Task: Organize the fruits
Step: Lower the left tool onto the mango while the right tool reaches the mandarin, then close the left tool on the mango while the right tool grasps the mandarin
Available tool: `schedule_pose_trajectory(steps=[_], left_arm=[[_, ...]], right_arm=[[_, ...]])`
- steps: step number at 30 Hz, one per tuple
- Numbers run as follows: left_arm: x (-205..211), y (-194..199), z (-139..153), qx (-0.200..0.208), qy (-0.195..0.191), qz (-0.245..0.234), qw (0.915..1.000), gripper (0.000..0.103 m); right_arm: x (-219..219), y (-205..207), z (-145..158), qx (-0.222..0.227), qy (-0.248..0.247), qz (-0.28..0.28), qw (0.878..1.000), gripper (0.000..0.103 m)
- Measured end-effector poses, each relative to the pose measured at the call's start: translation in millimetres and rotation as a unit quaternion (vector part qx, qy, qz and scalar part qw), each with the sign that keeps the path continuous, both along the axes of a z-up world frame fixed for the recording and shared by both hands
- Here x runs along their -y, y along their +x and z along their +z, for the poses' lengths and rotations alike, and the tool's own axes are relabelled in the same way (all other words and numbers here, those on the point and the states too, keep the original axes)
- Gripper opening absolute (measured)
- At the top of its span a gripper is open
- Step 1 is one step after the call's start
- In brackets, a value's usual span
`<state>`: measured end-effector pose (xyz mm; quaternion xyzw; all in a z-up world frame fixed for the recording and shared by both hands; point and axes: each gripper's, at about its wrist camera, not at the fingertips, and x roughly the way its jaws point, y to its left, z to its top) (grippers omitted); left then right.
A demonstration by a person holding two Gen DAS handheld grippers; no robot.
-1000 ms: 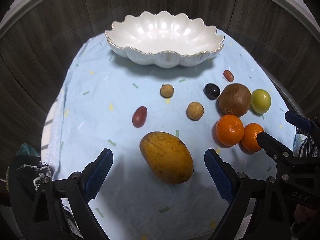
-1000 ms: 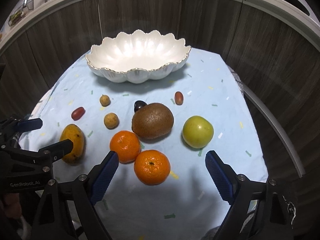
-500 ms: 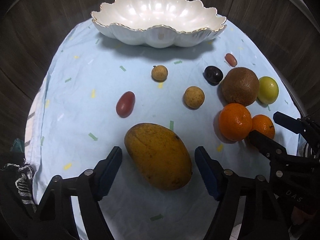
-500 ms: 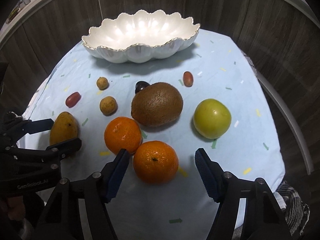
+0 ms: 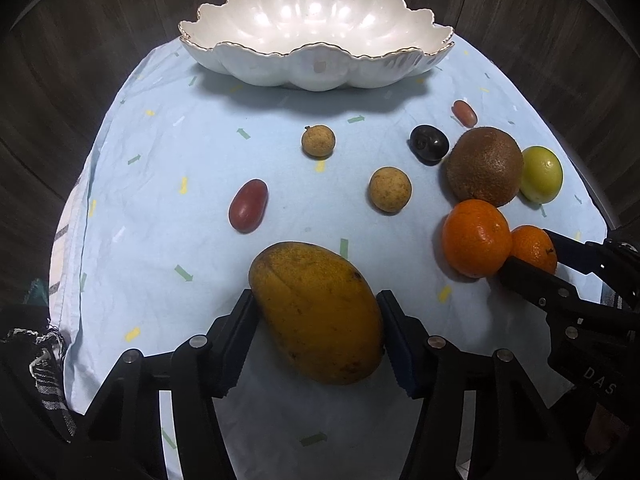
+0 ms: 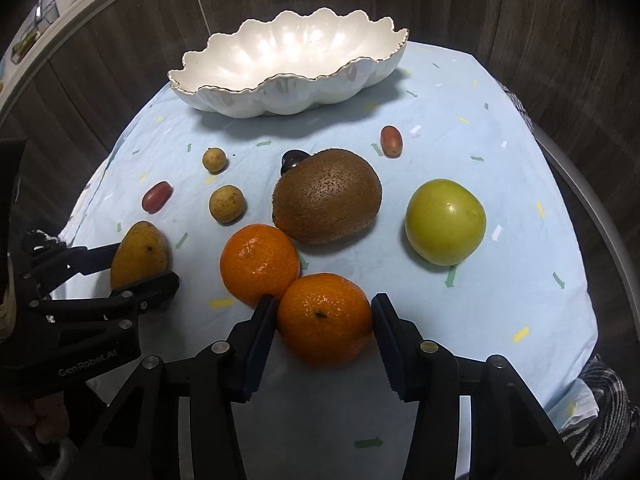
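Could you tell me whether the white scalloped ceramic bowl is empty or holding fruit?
Empty: the white scalloped ceramic bowl shows only bare glossy interior in both views.

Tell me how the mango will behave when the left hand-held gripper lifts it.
The mango looks big and probably heavy. Its smooth, rounded skin may slip between the pads. The left hand-held gripper grips its middle, so it should hang roughly balanced.

Home dining spot, patterned tablecloth (image 5: 168, 184), scalloped white bowl (image 5: 320, 68), dark wood-panel wall (image 6: 500, 12)

Two close wrist views steeply down, sharing the fruit-strewn cloth (image 5: 168, 184).
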<state>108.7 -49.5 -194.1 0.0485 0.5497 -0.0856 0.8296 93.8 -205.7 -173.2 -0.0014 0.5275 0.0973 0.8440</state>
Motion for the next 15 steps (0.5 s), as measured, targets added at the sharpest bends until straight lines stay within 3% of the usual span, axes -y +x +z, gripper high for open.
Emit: schedule_pose_trajectory(steps=[15], left_arm=[[-1, -14, 20, 0.035, -0.010, -0.009, 0.9993, 0.054]], right_arm=[[-3, -12, 15, 0.018, -0.007, 0.005, 1.000, 0.047]])
